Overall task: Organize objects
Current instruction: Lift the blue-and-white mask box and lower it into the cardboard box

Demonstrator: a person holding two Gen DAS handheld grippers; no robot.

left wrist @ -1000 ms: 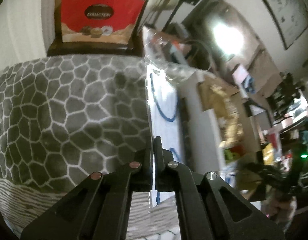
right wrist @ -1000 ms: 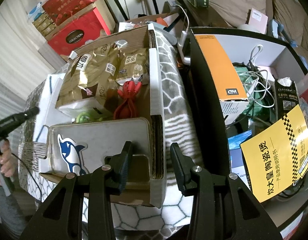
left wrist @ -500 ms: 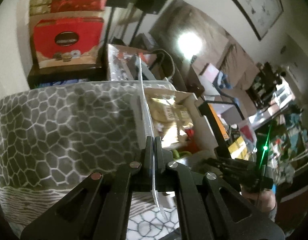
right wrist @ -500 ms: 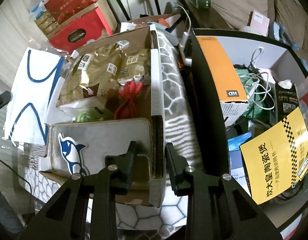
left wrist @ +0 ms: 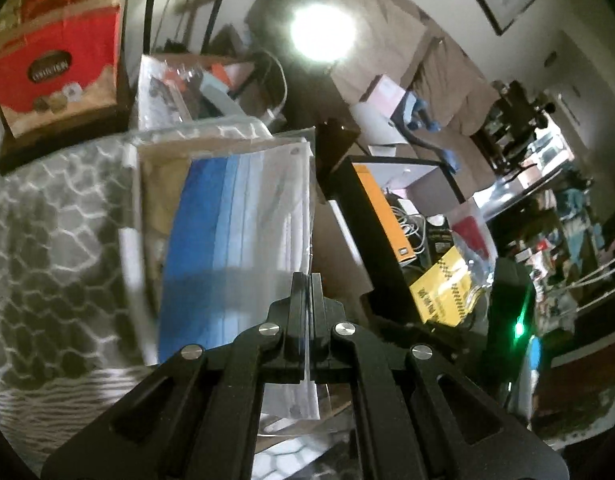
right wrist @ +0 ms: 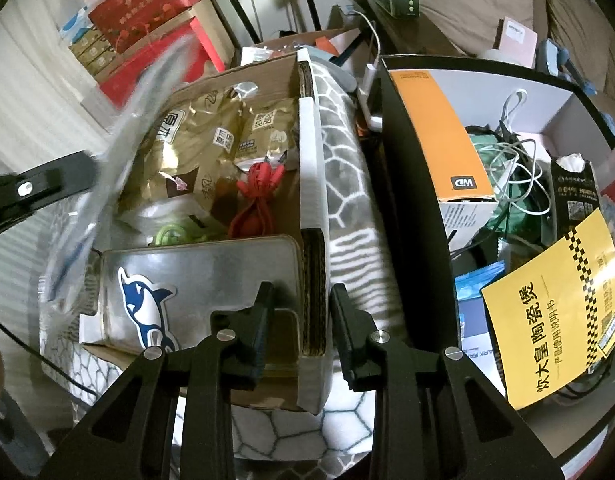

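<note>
My left gripper (left wrist: 306, 280) is shut on the edge of a clear plastic bag (left wrist: 235, 220) with blue and white sheets inside. The bag hangs over the open cardboard box (right wrist: 309, 160); in the right wrist view it is a blur (right wrist: 119, 152) at the box's left side. The box holds gold packets (right wrist: 211, 144), a red cable (right wrist: 259, 196) and a silver tin with a dolphin sticker (right wrist: 211, 272). My right gripper (right wrist: 301, 296) straddles the box's right wall, one finger over the tin and one outside, pinched narrowly on the wall.
The box rests on a grey honeycomb-patterned blanket (right wrist: 343, 168). To its right stands a black-walled bin (right wrist: 407, 200) with an orange box (right wrist: 439, 136), white cables (right wrist: 511, 160) and a yellow booklet (right wrist: 555, 308). Red cartons (right wrist: 147, 8) are stacked behind, and a lamp (left wrist: 321, 32) glares.
My left gripper has swung the bag from beside the blanket to over the box, turning its flat face into view. My right jaws narrowed onto the box wall, then stayed still.
</note>
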